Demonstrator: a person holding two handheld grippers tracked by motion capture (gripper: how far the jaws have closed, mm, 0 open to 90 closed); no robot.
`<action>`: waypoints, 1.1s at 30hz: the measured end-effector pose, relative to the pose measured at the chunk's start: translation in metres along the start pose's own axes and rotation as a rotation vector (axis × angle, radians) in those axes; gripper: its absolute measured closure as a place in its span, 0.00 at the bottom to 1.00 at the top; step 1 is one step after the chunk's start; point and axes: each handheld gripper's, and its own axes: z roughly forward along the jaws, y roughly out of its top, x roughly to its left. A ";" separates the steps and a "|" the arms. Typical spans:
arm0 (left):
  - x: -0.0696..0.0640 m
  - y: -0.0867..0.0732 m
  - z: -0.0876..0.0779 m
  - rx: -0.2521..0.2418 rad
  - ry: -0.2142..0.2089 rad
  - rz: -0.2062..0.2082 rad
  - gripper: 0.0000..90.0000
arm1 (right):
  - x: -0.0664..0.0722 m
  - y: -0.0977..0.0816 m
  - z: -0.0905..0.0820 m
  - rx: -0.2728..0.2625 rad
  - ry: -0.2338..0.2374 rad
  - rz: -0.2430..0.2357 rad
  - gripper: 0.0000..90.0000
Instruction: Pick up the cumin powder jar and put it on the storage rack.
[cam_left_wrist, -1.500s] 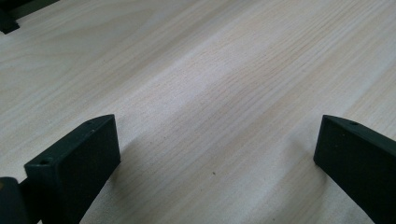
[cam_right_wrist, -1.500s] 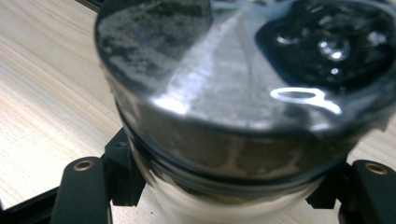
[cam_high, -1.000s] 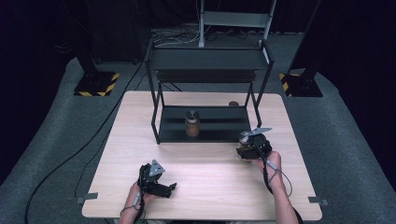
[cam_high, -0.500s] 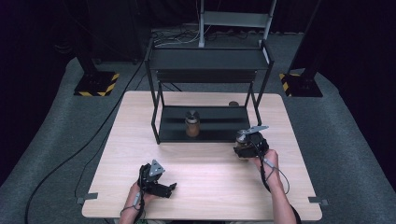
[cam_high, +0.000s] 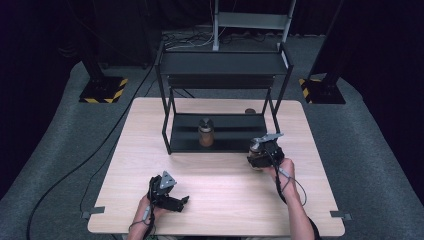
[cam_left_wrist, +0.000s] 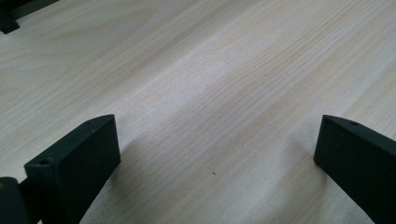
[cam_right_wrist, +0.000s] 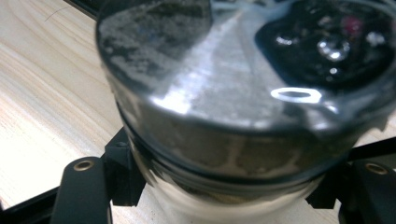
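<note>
A glass jar with a shiny metal lid (cam_right_wrist: 243, 70) sits between the black fingers (cam_right_wrist: 81, 189) of my right gripper, which is shut on it just below the lid. In the high view this right gripper (cam_high: 260, 154) holds the jar (cam_high: 256, 145) just off the front right corner of the black shelf rack (cam_high: 220, 62). A second jar (cam_high: 206, 132) with brown contents stands upright on the rack's lower shelf. My left gripper (cam_high: 175, 200) rests near the table's front edge, and its jaws (cam_left_wrist: 215, 154) stand wide apart over bare wood.
A small brown round object (cam_high: 249, 111) lies on the wooden table (cam_high: 225, 180) behind the rack's right side. The rack's posts and upper shelf stand over the table's far half. Cables and striped stand feet lie on the floor beyond.
My right gripper has shifted slightly to the left with the jar, closer to the rack's front right post. The left gripper has stayed where it was.
</note>
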 end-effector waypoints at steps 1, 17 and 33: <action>0.000 0.000 0.000 0.000 0.000 0.000 0.00 | 0.000 0.000 0.000 -0.001 0.002 0.000 0.33; 0.000 0.000 0.000 0.000 0.000 0.000 0.00 | 0.005 0.006 0.005 -0.016 0.009 -0.017 0.33; 0.000 0.000 0.000 0.000 0.000 0.000 0.00 | 0.009 0.008 0.009 -0.041 0.016 -0.024 0.33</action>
